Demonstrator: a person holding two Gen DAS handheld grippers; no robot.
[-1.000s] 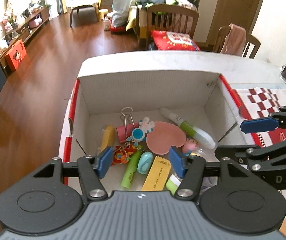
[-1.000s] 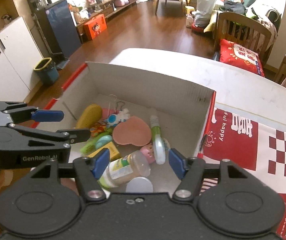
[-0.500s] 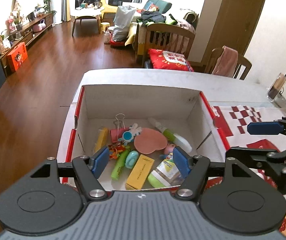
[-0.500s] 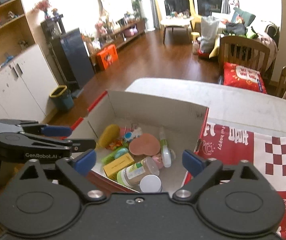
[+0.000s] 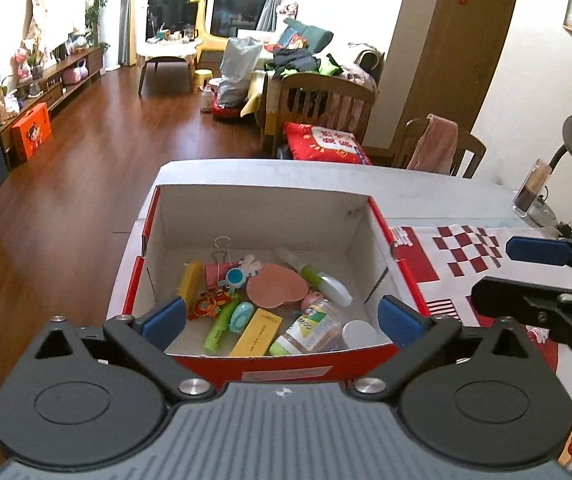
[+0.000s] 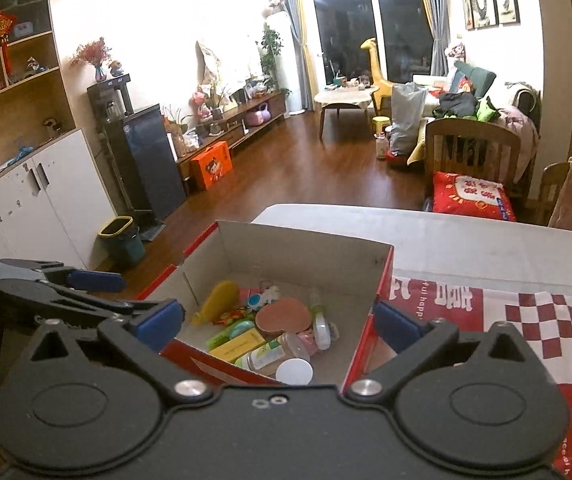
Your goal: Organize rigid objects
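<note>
We hold both the left tongs (image 5: 281, 316) and the right tongs (image 6: 277, 320) spread wide and empty above the near edge of the red cardboard box (image 5: 261, 216), which sits on the white counter (image 5: 426, 192) with the pink heart (image 5: 277, 287), yellow carton (image 5: 255, 338) and clear bottle (image 5: 312, 328) inside.

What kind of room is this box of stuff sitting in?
Most likely a home living and dining room: a sofa piled with clothes, a low coffee table, and wooden dining chairs beside the white table.
</note>
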